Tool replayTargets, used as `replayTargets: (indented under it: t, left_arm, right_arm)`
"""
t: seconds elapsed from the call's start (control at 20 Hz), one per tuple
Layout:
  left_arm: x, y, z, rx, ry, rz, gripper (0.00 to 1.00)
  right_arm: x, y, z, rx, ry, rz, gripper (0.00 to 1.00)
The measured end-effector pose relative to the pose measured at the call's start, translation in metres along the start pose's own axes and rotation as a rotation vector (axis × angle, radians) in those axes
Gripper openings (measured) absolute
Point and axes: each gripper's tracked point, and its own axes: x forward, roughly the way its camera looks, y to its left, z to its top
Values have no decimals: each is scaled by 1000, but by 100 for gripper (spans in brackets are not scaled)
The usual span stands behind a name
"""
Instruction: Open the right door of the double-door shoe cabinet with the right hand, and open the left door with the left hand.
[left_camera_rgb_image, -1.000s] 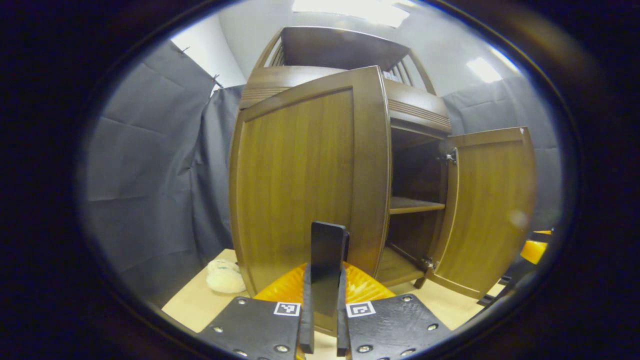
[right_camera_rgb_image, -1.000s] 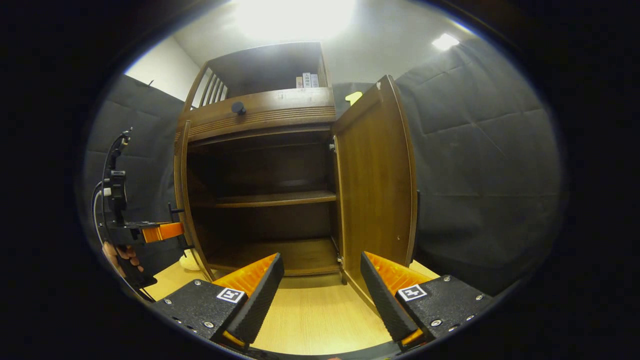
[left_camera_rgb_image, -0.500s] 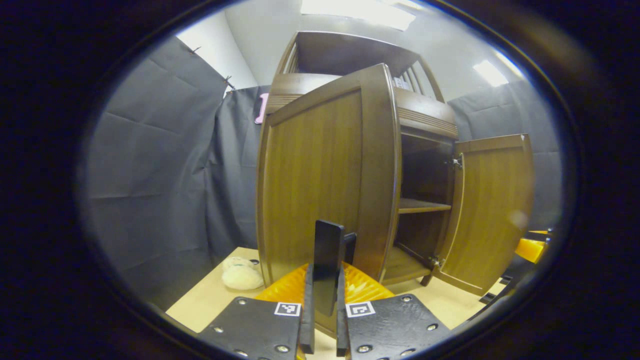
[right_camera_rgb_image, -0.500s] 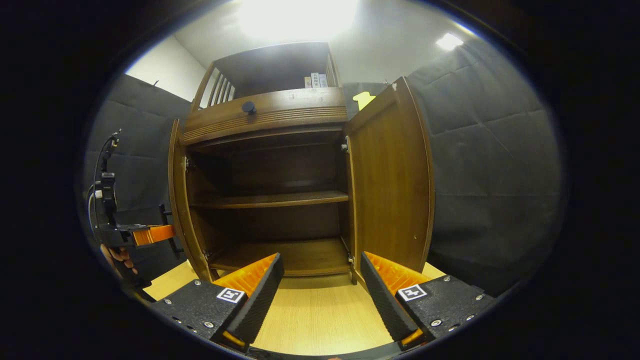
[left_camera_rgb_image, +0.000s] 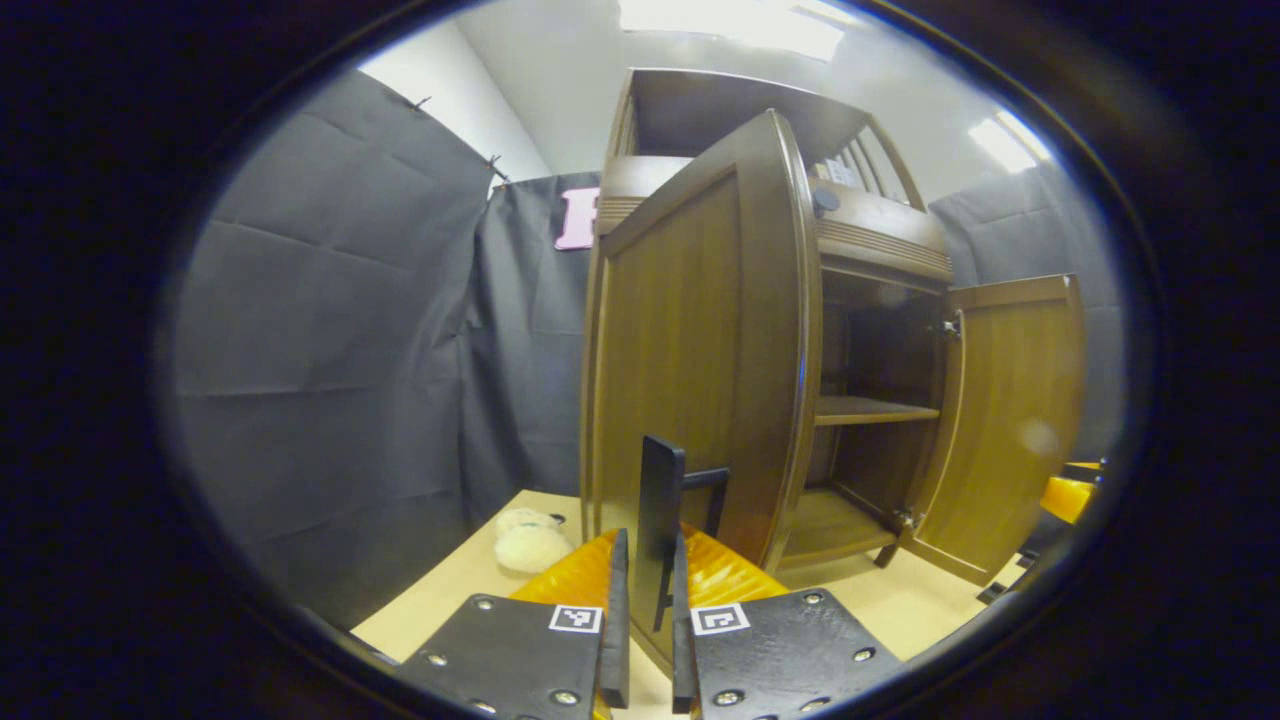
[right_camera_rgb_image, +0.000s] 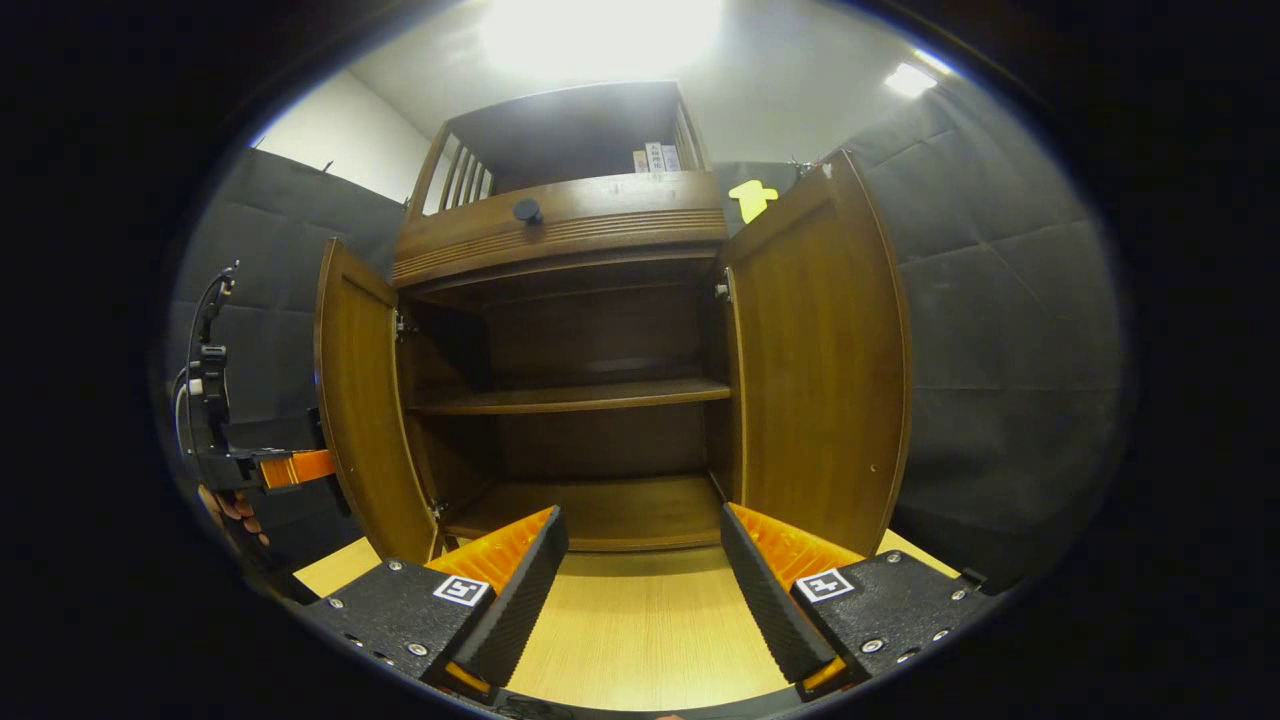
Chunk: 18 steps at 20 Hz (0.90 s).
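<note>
The brown double-door shoe cabinet (right_camera_rgb_image: 570, 225) stands with both doors swung out. In the left gripper view my left gripper (left_camera_rgb_image: 645, 610) is shut on the dark bar handle (left_camera_rgb_image: 660, 510) of the left door (left_camera_rgb_image: 690, 350), which stands almost edge-on. The right door (left_camera_rgb_image: 1015, 410) hangs wide open beyond it. In the right gripper view my right gripper (right_camera_rgb_image: 645, 590) is open, low in front of the cabinet, holding nothing. The left door (right_camera_rgb_image: 360, 410) and right door (right_camera_rgb_image: 820, 360) flank the dark shelves (right_camera_rgb_image: 570, 397). The left gripper (right_camera_rgb_image: 265, 465) and a hand (right_camera_rgb_image: 235, 505) show behind the left door.
A white fluffy item (left_camera_rgb_image: 530, 540) lies on the light wooden floor (right_camera_rgb_image: 640, 630) left of the cabinet. A drawer with a round knob (right_camera_rgb_image: 527, 210) sits above the doors. Small boxes (right_camera_rgb_image: 655, 157) stand on the top shelf. Black cloth walls close in both sides.
The left door has swung further outward with my left gripper on its handle. In the right gripper view both doors now stand wider apart; the right gripper stays open.
</note>
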Motion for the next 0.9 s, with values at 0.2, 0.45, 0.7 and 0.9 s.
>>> replayTargets:
  t: [0.2,0.45,0.7,0.9]
  left_arm:
    - [-4,16,-2,9,9,75,13]
    - [-5,28,-2,3,7,144,13]
    - [-8,44,-3,18,8,206,13]
    - [-10,59,-3,26,3,269,13]
  right_arm:
    - [1,8,-1,-5,0,20,95]
    - [0,9,3,5,-3,23,95]
    - [-6,13,7,0,-13,26,95]
    - [-14,18,14,2,-19,19,95]
